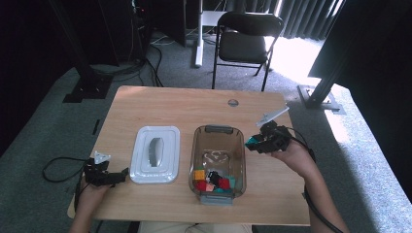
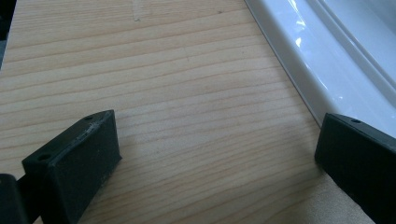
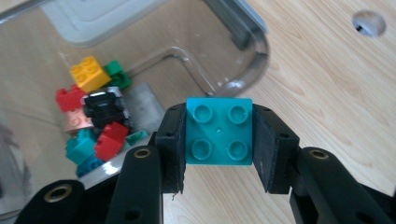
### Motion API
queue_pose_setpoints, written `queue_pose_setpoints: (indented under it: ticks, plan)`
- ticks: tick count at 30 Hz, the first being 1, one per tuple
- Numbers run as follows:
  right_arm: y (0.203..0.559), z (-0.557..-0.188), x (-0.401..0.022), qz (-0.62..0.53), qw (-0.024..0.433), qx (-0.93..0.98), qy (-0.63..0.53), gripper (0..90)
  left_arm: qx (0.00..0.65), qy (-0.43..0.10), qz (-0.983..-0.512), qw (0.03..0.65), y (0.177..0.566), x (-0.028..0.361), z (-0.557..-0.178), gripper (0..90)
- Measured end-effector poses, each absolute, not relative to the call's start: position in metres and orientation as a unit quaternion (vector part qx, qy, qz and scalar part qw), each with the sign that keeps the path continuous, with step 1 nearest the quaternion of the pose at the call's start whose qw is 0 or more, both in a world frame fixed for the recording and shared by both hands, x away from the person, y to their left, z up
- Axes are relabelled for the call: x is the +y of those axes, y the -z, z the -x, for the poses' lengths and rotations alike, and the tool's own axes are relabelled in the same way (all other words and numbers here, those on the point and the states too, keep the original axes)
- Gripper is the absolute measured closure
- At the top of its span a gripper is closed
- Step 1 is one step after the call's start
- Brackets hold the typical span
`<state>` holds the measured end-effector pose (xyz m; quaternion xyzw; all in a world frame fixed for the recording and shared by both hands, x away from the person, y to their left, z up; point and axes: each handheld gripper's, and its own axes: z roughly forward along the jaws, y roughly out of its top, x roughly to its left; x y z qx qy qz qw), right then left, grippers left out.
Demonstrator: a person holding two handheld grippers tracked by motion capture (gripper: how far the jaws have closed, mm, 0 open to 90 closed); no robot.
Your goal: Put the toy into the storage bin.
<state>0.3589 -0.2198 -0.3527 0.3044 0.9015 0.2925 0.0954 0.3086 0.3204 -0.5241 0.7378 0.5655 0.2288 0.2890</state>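
Right gripper point(image 3: 218, 154) is clamping a teal brick point(image 3: 219, 131) studs-up between its pads, just right of the clear bin point(image 1: 241, 160) holding other bricks, likely for dropping in, while left gripper point(image 2: 215, 163) is idling with jaws apart beside the white lid point(image 2: 327, 60) on the tabletop point(image 2: 163, 70)

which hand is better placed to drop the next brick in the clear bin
The right. The right gripper is already shut on a teal brick and hovers beside the clear bin's right rim. The left gripper rests open and empty on the table by the white lid.
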Motion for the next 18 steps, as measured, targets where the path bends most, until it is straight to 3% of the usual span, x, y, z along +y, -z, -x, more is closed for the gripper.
queue_pose_setpoints:
  ticks: [18]
  plan:
    - [0.344,-0.336,-0.186,-0.228,0.075,0.926,-0.291,58.6,0.566,-0.227,-0.738,0.288,0.524,0.321,-0.309,0.5]
